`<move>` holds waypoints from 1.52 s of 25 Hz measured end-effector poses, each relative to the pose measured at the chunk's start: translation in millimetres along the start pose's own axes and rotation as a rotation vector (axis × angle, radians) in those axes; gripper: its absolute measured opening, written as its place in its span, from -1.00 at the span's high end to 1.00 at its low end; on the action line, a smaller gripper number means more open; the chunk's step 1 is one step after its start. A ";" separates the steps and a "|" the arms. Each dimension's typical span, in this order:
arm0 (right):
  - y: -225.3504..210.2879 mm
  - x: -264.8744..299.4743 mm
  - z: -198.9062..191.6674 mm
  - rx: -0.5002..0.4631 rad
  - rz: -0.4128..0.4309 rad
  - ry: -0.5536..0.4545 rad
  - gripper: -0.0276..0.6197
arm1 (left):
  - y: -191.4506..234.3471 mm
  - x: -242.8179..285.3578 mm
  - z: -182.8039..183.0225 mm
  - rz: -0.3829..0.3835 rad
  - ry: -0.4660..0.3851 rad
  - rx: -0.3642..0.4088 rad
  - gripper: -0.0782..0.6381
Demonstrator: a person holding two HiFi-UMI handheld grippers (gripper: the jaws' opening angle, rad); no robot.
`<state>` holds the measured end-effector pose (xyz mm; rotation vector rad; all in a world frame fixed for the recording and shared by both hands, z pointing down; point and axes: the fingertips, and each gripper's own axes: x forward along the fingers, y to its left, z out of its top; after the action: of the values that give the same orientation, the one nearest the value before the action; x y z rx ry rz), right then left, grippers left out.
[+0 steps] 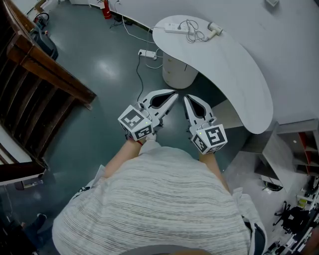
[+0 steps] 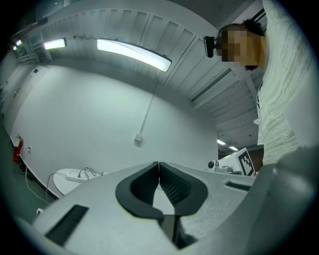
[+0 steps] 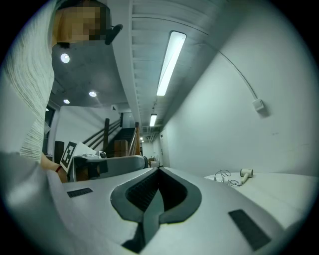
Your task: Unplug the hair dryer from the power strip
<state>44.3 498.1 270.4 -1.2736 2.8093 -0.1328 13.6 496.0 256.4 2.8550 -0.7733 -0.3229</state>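
Note:
A white hair dryer point(image 1: 215, 29) lies at the far end of a curved white table point(image 1: 234, 74), its cord point(image 1: 192, 31) looped beside a white power strip point(image 1: 177, 28). The dryer point(image 3: 246, 173) and cord also show small at the right of the right gripper view. The strip point(image 2: 75, 175) shows far off at the lower left of the left gripper view. My left gripper point(image 1: 174, 94) and right gripper point(image 1: 186, 98) are held side by side in front of the person's body, well short of the table's far end. Both have their jaws together with nothing between them.
A second power strip point(image 1: 147, 54) lies on the dark floor beside the table's round pedestal point(image 1: 178, 72). A wooden stair rail point(image 1: 47, 74) runs along the left. Shelving and clutter point(image 1: 299, 164) stand at the right. A red extinguisher point(image 1: 106, 10) stands by the far wall.

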 end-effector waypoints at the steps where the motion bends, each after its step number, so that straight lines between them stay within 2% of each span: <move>1: -1.0 5.6 0.8 0.003 0.002 -0.003 0.84 | 6.0 -0.1 1.3 0.003 0.000 -0.003 0.76; 8: -3.8 46.0 16.9 0.009 0.030 -0.085 0.83 | 50.2 1.8 5.9 0.004 0.017 -0.004 0.76; 18: -16.6 109.8 4.9 0.008 -0.019 -0.057 0.83 | 118.9 -0.8 16.1 -0.025 0.022 -0.014 0.76; 26: -21.5 135.8 1.5 0.008 -0.058 -0.048 0.83 | 146.0 -4.4 20.4 -0.052 0.017 -0.038 0.76; 31: -33.4 145.8 -4.0 0.015 -0.055 -0.028 0.83 | 160.6 0.1 11.2 -0.034 0.015 -0.065 0.76; 38: -66.1 175.0 -11.0 0.035 -0.031 -0.019 0.83 | 197.3 22.3 8.5 0.002 0.022 -0.051 0.76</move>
<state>-22.4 323.6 285.6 -1.3040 2.7601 -0.1700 -64.0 315.5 286.9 2.8056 -0.7531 -0.3052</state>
